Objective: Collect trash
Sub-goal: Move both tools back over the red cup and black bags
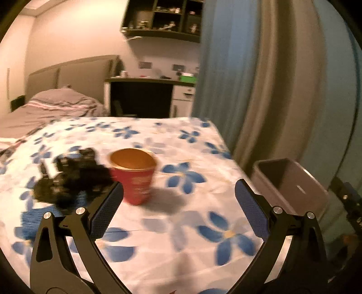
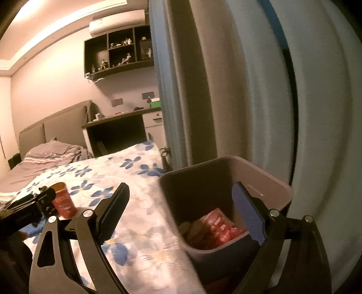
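Observation:
A red paper cup (image 1: 133, 175) stands upright and empty on the flowered tablecloth (image 1: 181, 226); it also shows in the right wrist view (image 2: 63, 200). A crumpled black piece of trash (image 1: 70, 178) lies just left of the cup. My left gripper (image 1: 178, 199) is open and empty, its left finger close beside the cup. A grey trash bin (image 2: 267, 190) stands off the table's right edge, with red wrappers (image 2: 217, 226) inside. My right gripper (image 2: 181, 203) is open and empty above the bin's near rim. The left gripper (image 2: 34, 203) shows at the left of the right wrist view.
The bin (image 1: 291, 181) also shows at the right in the left wrist view. Blue and grey curtains (image 1: 260, 79) hang behind the table. A bed (image 1: 45, 106), a dark desk (image 1: 144, 95) and a wall shelf (image 1: 163, 18) lie beyond.

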A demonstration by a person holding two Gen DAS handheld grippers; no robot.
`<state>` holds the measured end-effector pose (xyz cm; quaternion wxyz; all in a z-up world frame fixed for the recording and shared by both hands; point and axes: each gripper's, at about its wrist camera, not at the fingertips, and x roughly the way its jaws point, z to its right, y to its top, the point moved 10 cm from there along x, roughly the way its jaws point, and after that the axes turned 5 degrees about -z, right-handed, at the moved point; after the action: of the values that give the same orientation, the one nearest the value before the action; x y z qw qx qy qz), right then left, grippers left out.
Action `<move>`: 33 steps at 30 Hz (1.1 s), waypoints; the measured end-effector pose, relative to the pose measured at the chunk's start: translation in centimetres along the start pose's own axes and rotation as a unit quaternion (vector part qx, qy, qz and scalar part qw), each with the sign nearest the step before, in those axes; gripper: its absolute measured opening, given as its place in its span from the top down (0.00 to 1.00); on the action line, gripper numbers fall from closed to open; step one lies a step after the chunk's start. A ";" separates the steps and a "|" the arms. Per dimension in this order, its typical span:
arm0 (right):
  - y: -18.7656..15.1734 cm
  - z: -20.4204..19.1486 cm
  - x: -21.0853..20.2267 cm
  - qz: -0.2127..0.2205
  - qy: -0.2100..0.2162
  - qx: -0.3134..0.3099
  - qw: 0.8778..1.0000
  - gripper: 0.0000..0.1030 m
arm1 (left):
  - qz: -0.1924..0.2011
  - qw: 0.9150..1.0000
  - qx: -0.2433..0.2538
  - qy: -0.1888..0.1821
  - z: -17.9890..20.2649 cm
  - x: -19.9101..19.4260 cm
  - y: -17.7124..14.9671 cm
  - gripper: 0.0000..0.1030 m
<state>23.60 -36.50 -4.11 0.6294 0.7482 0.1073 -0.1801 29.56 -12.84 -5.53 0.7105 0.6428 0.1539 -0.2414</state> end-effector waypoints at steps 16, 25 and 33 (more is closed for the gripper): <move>-1.3 -10.7 -0.8 -0.009 0.070 -0.056 0.996 0.14 | 0.020 0.992 -0.071 0.104 -14.8 -4.7 -1.4 0.06; -2.6 -16.8 0.1 -0.023 0.107 -0.091 0.990 0.13 | 0.028 0.984 -0.108 0.142 -20.6 -6.4 -1.7 0.06; -3.9 -21.7 3.0 -0.044 0.136 -0.110 0.984 0.12 | 0.036 0.977 -0.127 0.167 -24.0 -7.5 -1.8 0.06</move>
<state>27.72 -14.68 -5.70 0.6789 0.6867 0.2434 -0.0912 24.53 11.87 -6.11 0.7587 0.5840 0.2765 -0.0828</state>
